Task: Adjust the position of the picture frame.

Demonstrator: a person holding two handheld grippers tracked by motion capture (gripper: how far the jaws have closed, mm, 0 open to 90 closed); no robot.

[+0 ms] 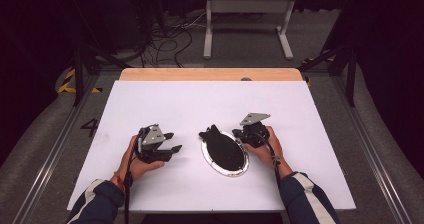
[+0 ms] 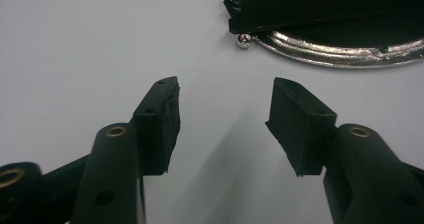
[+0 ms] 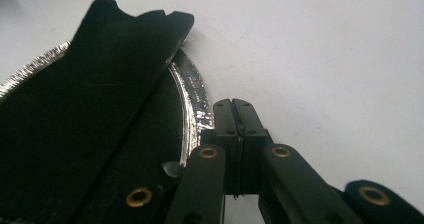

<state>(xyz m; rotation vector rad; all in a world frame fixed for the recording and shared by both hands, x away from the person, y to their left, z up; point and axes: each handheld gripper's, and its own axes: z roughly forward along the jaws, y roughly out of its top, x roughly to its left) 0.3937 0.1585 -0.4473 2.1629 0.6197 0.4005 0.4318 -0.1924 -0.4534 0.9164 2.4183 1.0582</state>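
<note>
The oval silver-rimmed tray (image 1: 239,170) lies near centre on the white table (image 1: 165,99), with a black flat piece (image 1: 220,143) across it. Right gripper (image 3: 238,109): jaws pressed together, empty, against the tray's right rim. Left gripper (image 2: 225,119): jaws partly apart, empty, left of the tray.

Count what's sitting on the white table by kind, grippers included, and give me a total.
Black hand-held two-jaw grippers: 2, the left gripper and the right gripper
Oval silver-rimmed tray: 1
Flat black fish-shaped piece lying across the tray: 1
Small shiny metal ball beside the tray's rim: 1
Total: 5
</note>
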